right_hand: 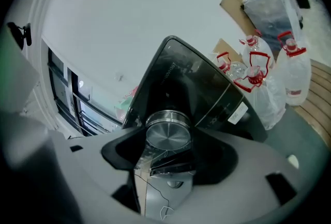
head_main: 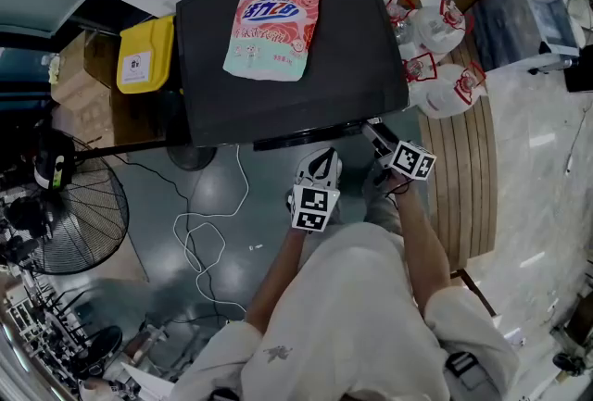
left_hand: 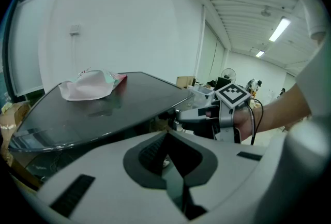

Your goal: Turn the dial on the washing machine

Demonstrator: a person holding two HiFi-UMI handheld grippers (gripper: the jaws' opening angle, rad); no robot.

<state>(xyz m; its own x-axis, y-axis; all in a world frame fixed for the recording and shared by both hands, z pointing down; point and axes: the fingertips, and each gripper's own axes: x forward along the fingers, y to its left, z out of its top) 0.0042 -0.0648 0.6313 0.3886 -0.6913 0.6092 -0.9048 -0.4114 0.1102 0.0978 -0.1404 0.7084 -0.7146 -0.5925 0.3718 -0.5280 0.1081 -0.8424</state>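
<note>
Person is standing at the front of the washing machine [head_main: 287, 84], a gripper in each hand; right gripper [head_main: 378, 140] is reaching in at the right end of the machine's front edge, cube with square markers facing up; in the right gripper view its jaws are clamping on the round metal dial [right_hand: 168, 136], one jaw on each side, the dial's brushed face looking straight at the camera; dial is sitting on the dark glossy front panel, near a white label [right_hand: 239, 112]; left gripper [head_main: 321, 163] is hanging just beside the right one, near the middle of the front edge, touching nothing; in the left gripper view its jaws are sitting together with nothing between them, pointing over the black lid toward the other gripper; pink and green detergent pouch [head_main: 273, 29] is lying flat on top of the lid, toward the back; yellow box [head_main: 146, 55] is standing left of the machine; fan [head_main: 79, 214] is sitting on the floor further left; white cable [head_main: 208, 232] is trailing across the grey floor in loops; white bags with red handles [head_main: 445, 66] are resting on the wooden slats [head_main: 468, 177] to the machine's right.
</note>
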